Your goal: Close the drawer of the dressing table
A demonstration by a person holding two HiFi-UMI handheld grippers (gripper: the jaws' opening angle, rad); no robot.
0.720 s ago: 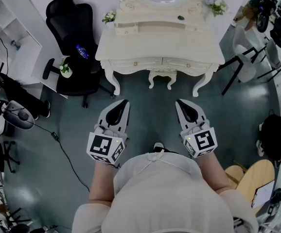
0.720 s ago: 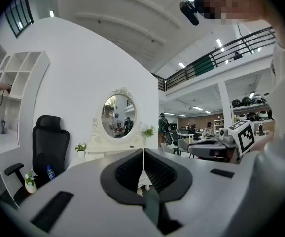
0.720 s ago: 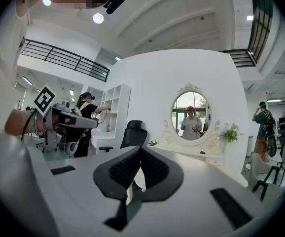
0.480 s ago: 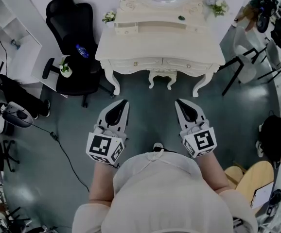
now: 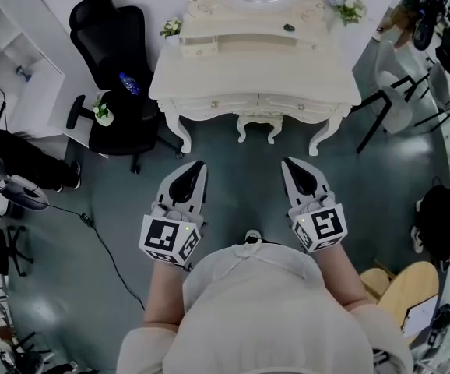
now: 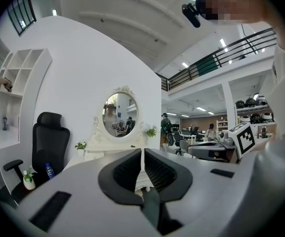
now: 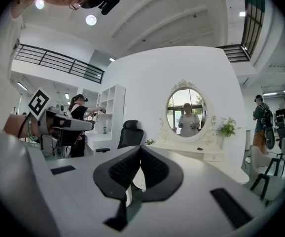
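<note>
Along the front of the dressing table (image 5: 248, 61) sit the drawer fronts (image 5: 217, 103); none looks clearly pulled out. The left gripper (image 5: 198, 164) and right gripper (image 5: 288, 164) hang well short of the table, jaws pressed together on nothing. An off-centre push could skew a drawer. Too hard a push may topple the flowers (image 5: 349, 9) on the table.

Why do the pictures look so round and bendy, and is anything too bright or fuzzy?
Left gripper view: a wide lens bends the room and leaves black corners; the fuzzy patch at the top was added afterwards. Right gripper view: same bending and dark corners, with a ceiling lamp glaring white. Head view: the dressing table has curved edges, yet everything looks sharp.
</note>
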